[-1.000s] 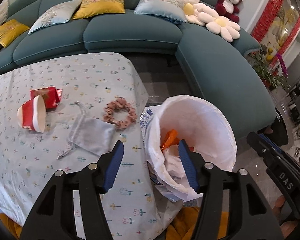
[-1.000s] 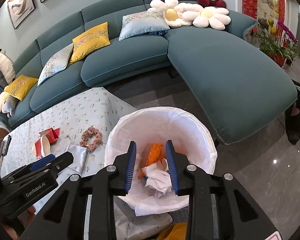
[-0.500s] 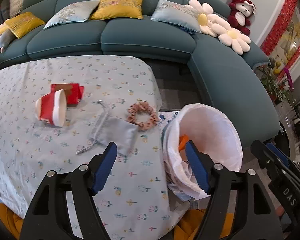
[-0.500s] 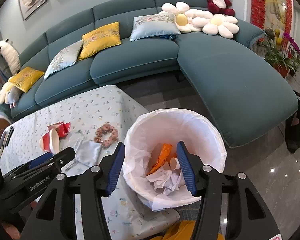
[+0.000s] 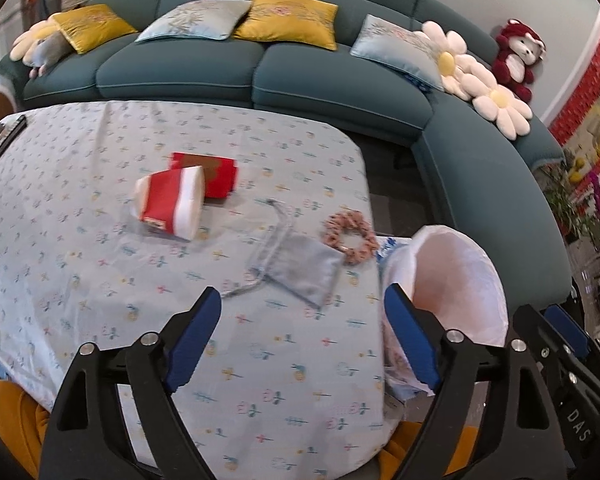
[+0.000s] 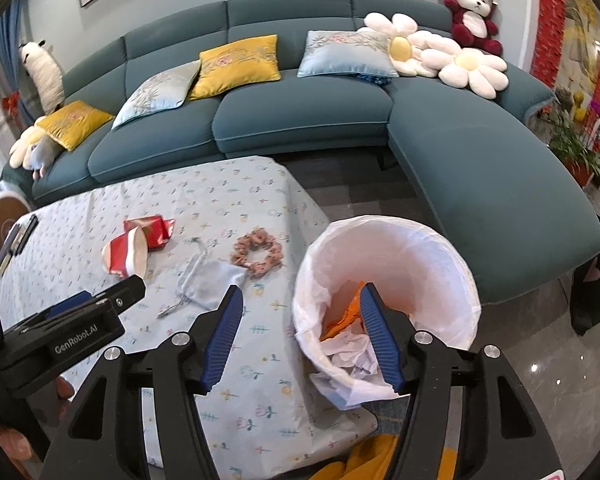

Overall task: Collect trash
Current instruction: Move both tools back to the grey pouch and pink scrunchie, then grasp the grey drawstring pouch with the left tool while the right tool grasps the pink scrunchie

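Note:
A white-lined trash bin point(image 6: 392, 272) stands at the table's right edge, holding crumpled white paper point(image 6: 352, 356) and an orange wrapper point(image 6: 344, 316); it also shows in the left wrist view point(image 5: 456, 280). A red-and-white paper cup point(image 5: 170, 202) lies on its side on the table next to a crushed red carton point(image 5: 216, 174); both show in the right wrist view, cup point(image 6: 124, 256), carton point(image 6: 152, 230). My left gripper point(image 5: 302, 336) is open and empty above the table's near part. My right gripper point(image 6: 300, 336) is open and empty at the bin's left rim.
A grey drawstring pouch point(image 5: 296, 268) and a pink scrunchie point(image 5: 350, 236) lie on the flowered tablecloth point(image 5: 80, 240). A teal sofa point(image 6: 300, 120) with cushions curves behind and to the right. A dark object point(image 5: 4, 136) lies at the table's far left corner.
Both grippers have opened wider. The left gripper has swung left from the bin over the table. The right gripper has shifted left and back from above the bin.

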Available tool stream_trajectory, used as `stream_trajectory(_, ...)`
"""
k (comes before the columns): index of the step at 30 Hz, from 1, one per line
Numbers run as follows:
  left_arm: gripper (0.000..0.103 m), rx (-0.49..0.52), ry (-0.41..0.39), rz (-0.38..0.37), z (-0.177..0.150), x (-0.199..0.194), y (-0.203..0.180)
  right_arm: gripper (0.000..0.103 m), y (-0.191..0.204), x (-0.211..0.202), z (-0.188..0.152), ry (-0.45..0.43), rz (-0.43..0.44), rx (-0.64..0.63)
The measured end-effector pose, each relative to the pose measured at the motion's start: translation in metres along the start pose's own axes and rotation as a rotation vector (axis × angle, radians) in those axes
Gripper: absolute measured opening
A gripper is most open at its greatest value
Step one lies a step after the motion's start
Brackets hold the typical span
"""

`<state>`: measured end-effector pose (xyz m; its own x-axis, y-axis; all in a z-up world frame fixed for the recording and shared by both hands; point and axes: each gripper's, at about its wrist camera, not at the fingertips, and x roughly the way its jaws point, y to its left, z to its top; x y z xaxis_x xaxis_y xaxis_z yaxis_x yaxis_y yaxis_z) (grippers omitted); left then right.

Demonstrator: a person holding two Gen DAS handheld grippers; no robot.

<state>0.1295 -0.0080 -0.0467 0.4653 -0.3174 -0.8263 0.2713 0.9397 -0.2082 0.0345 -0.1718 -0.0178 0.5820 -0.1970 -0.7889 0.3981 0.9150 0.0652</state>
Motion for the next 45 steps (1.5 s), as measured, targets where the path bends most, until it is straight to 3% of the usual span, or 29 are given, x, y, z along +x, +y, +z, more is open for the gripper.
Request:
stream_trajectory(9, 0.088, -0.060, -0.008, 0.078, -0.002, -0.002, 0.053, 0.065, 0.036, 0.011, -0.008, 0.035, 0.020, -0.044)
stream_trajectory(18, 0.089, -0.125, 0.053, 0.097, -0.011, 0.020, 0.092, 0.065, 0.059, 0.041, -0.014, 0.090, 0.032, -0.057)
stream_trajectory(35, 0.087, -0.051, 0.199, 0.043, 0.019, 0.128, 0.036, 0.065, 0.030, 0.138, 0.015, 0.183, 0.021, -0.011)
stream_trajectory(42, 0.069, -0.038, 0.283, 0.070, 0.026, 0.181, 0.026, 0.058, 0.024, 0.184, 0.031, 0.215, 0.018, -0.003)
stream_trajectory(45, 0.064, -0.017, 0.260, 0.086, 0.030, 0.186, 0.024, 0.052, 0.027, 0.199, 0.033, 0.231, 0.022, -0.015)
